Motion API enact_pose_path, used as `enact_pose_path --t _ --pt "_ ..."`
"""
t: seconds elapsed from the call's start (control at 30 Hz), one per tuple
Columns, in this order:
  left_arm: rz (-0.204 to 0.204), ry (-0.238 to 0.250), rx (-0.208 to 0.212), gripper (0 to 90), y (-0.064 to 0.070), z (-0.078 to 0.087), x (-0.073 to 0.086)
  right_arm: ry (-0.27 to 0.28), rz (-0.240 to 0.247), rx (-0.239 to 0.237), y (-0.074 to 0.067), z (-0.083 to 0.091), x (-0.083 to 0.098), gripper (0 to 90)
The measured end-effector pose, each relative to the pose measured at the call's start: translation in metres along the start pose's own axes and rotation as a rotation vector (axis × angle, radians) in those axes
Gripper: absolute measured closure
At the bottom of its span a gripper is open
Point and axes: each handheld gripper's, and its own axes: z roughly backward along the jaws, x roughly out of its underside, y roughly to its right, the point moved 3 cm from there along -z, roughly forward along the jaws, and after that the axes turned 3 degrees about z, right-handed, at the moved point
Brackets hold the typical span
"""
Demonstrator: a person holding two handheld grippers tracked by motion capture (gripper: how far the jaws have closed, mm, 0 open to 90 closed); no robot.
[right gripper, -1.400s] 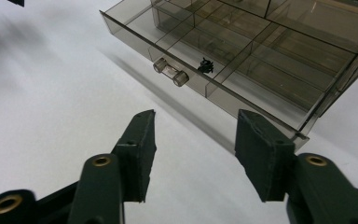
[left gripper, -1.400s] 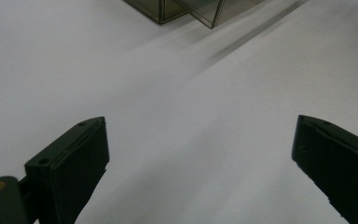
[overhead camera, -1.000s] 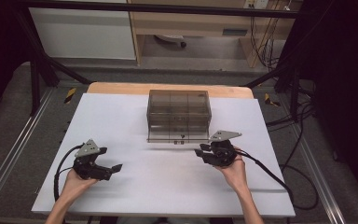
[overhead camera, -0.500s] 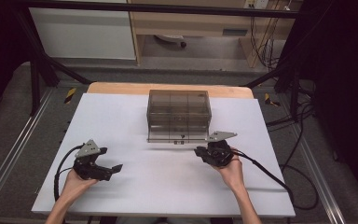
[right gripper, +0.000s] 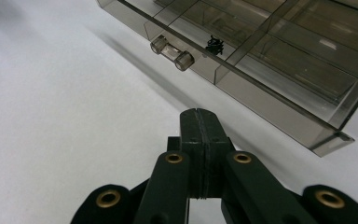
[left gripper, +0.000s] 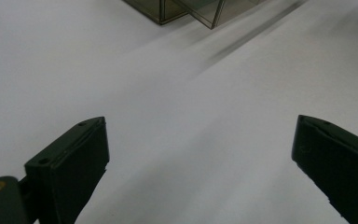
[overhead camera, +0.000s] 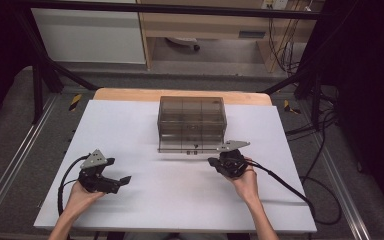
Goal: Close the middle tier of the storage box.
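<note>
A smoky see-through drawer cabinet point(overhead camera: 192, 116) stands at the middle back of the white table point(overhead camera: 145, 125). Its bottom drawer point(overhead camera: 190, 145) is pulled out toward me. In the right gripper view that drawer point(right gripper: 270, 70) has a clear handle point(right gripper: 172, 53) and dividers, and small black parts point(right gripper: 213, 45) lie in one compartment. My right gripper point(overhead camera: 212, 161) rests just in front of the drawer's right end. Its jaws point(right gripper: 199, 116) have just been closing and now meet with nothing between them. My left gripper point(overhead camera: 124, 181) lies at the front left, and in its own view point(left gripper: 200, 154) it is open wide over bare table.
The cabinet's corner point(left gripper: 177, 9) shows far ahead of the left gripper. Cables trail from both grippers toward the table's front and right edges point(overhead camera: 290, 187). A wooden strip point(overhead camera: 130, 94) runs along the table's far edge. Dark floor and frame rails surround the table.
The right gripper's jaws have drawn together. Both hands stay almost where they were, and the drawer has not moved.
</note>
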Motion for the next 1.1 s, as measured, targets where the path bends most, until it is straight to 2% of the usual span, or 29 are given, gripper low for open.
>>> enact_pose_path --t 0.3,0.67,1.1 --pt "0.000 0.002 -0.002 3.3 0.000 0.001 0.000 0.001 -0.002 0.008 0.000 -0.008 -0.003 90.0" --pt "-0.001 0.004 0.000 3.3 0.000 0.001 0.000 0.007 0.020 0.018 -0.003 -0.017 -0.011 90.0" --pt "-0.001 0.001 -0.002 3.3 0.000 0.001 0.000 0.003 0.018 0.030 0.001 -0.024 -0.012 90.0"
